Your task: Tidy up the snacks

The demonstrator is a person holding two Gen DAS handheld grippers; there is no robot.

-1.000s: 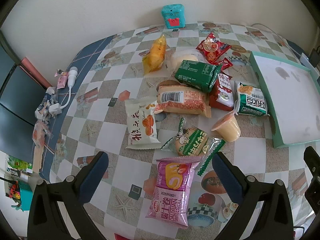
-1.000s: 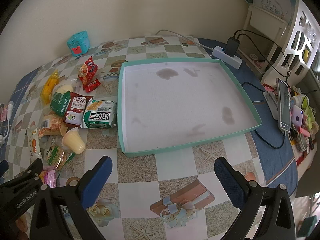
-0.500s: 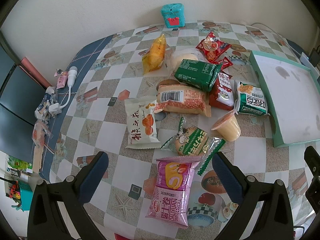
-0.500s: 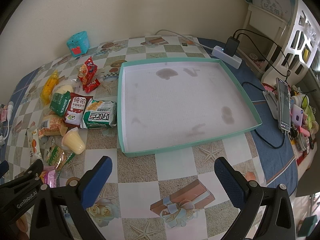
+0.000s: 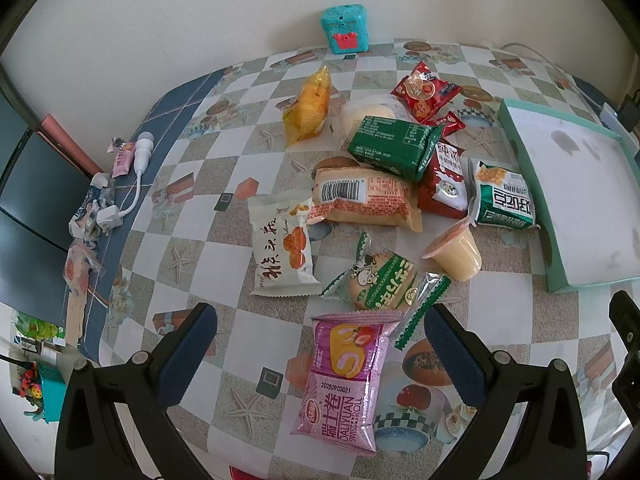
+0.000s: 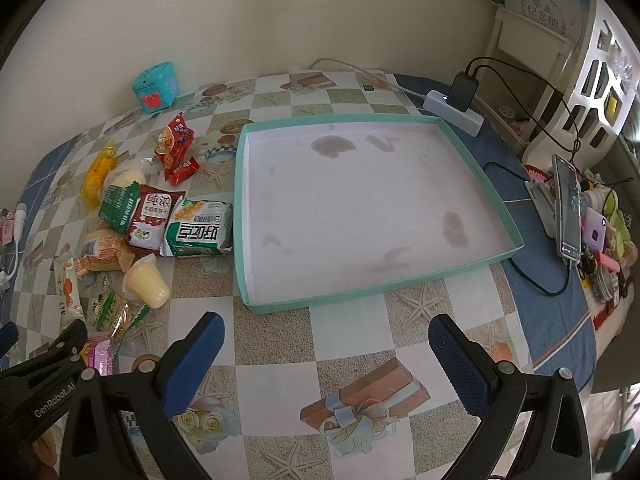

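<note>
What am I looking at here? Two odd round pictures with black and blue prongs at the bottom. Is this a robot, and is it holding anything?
No robot arm: a person holds a two-finger gripper in each hand, each with a wide-angle camera looking along its fingers. One picture is from the left gripper, the other from the right gripper. The blue-padded prongs are their fingers; both grippers are open and hold nothing. On the checked tablecloth lies a heap of snacks, such as a pink Swiss roll packet, a yellow jelly cup and a green wafer pack. Beside them sits a shallow teal tray with no snacks in it.
</note>
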